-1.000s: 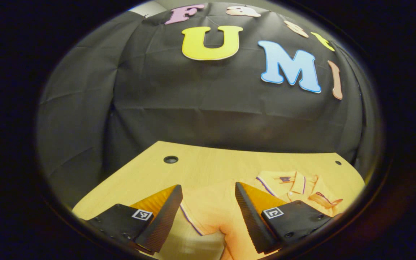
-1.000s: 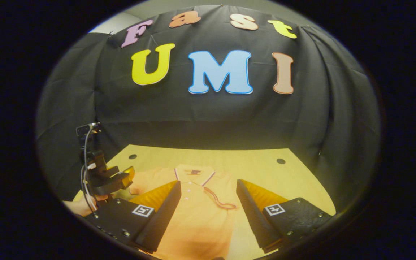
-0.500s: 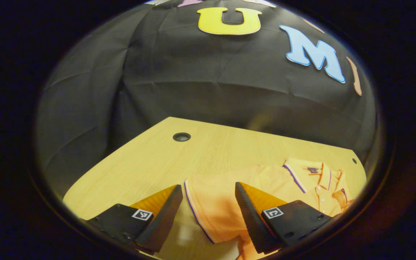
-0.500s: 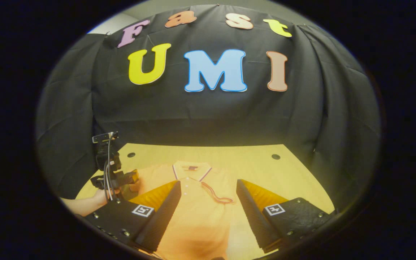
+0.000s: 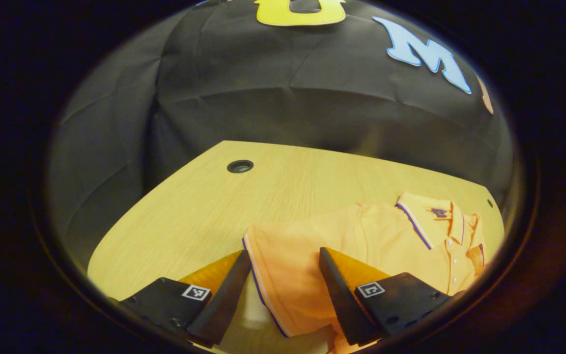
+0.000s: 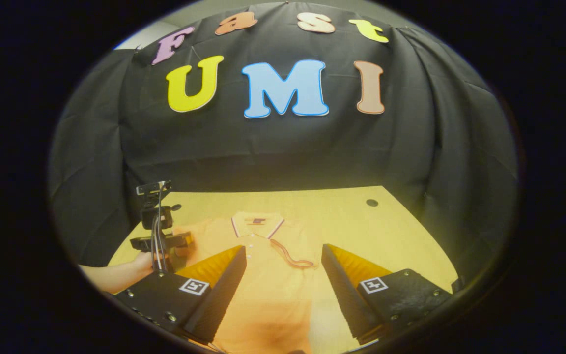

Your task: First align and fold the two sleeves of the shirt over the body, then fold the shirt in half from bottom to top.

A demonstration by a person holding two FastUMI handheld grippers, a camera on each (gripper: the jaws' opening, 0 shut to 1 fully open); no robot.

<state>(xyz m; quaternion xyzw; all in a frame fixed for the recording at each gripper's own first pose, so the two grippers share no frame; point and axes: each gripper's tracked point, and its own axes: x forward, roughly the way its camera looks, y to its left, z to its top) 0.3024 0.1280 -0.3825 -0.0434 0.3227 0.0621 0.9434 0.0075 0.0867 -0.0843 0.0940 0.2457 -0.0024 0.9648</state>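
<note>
An orange polo shirt (image 5: 396, 236) lies face up on a wooden table (image 5: 199, 206), collar toward the booth wall. Its sleeve (image 5: 288, 285), with a striped cuff, stretches out flat between the fingers of my left gripper (image 5: 283, 253), which is open and low over it. In the right gripper view the shirt (image 6: 268, 295) runs away from me. Its other sleeve (image 6: 290, 258) lies folded over the chest below the collar (image 6: 256, 222). My right gripper (image 6: 283, 248) hovers open above the shirt's body, holding nothing. The left gripper (image 6: 182, 241) sits at the shirt's left edge.
A person's hand (image 6: 121, 270) holds the left gripper, with a cable running up it. The table has round holes near its far corners (image 5: 240, 166) (image 6: 371, 202). Bare wood (image 6: 376, 236) lies to the right of the shirt. Black cloth wall closes the back and sides.
My left gripper has tilted down and come closer to the table, so the outstretched sleeve now lies between its fingers. The right gripper has barely moved and stays open.
</note>
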